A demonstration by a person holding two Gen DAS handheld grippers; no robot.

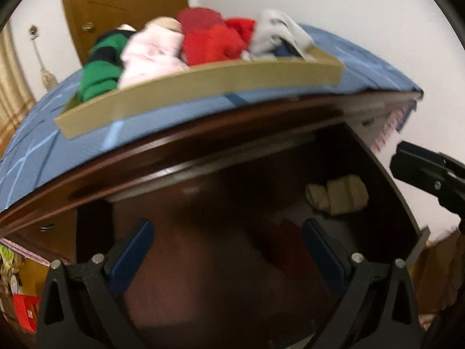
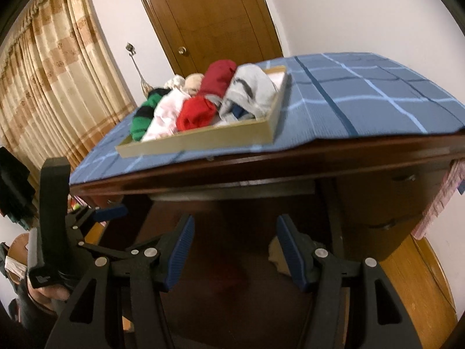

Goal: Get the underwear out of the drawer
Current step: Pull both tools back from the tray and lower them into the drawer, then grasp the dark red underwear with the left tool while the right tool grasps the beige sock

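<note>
Left gripper [image 1: 226,250]: two fingers, spread wide, holding nothing, above the open drawer [image 1: 261,203]. Right gripper [image 2: 234,253]: two fingers, parted, empty. One beige underwear [image 1: 337,195] lies in the drawer at 2 o'clock. One tray [image 2: 203,142] on the surface [image 2: 363,99] carries roughly six rolled garments [image 2: 197,113].

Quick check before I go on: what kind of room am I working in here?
Most likely a bedroom at home: a dark wooden dresser with an open drawer, a tray of folded underwear on top, long curtains and a wooden door.
</note>
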